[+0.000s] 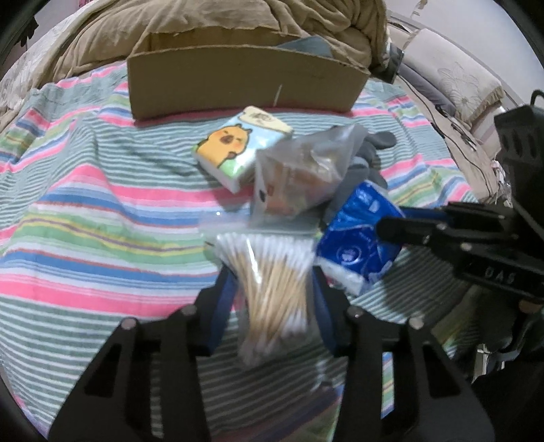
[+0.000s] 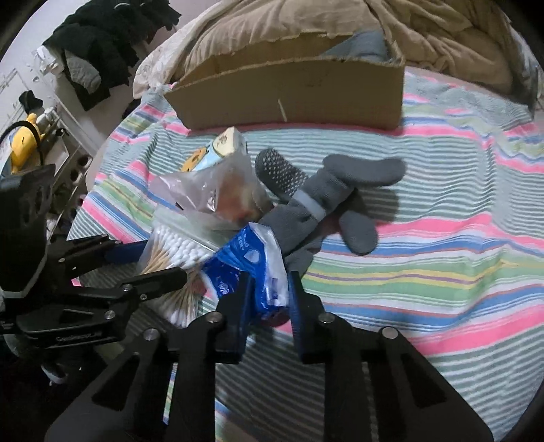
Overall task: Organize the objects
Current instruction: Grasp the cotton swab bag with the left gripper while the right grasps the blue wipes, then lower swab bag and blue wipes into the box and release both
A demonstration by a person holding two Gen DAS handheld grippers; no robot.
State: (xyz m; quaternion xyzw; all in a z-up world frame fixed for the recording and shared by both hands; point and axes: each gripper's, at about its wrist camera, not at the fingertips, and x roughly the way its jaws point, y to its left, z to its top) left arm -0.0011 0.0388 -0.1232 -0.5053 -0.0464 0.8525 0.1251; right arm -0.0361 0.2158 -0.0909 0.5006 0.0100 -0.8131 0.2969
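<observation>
On the bed, over a striped blanket (image 1: 102,217), a small pile of loose items lies in front of an open cardboard box (image 1: 238,81). The left gripper (image 1: 272,272) has its jaws closed about a clear bag of cotton swabs (image 1: 272,272); the bag is blurred, and it appears to be raised slightly off the blanket. The right gripper (image 2: 268,285) has its jaws closed on a blue tissue pack (image 2: 248,268), which sits just beside the swab bag. Behind these two items lies a translucent plastic bag (image 1: 299,176) with reddish-brown contents, resting partly against a tissue pack printed with an orange cartoon animal (image 1: 238,149). A pair of grey socks (image 2: 326,190) joined by a paper band lies to the right of the pile, touching the blue pack and the plastic bag. The cardboard box stands at the far edge of the blanket, against a rumpled tan quilt (image 1: 210,20), with a blue-grey item showing inside.
</observation>
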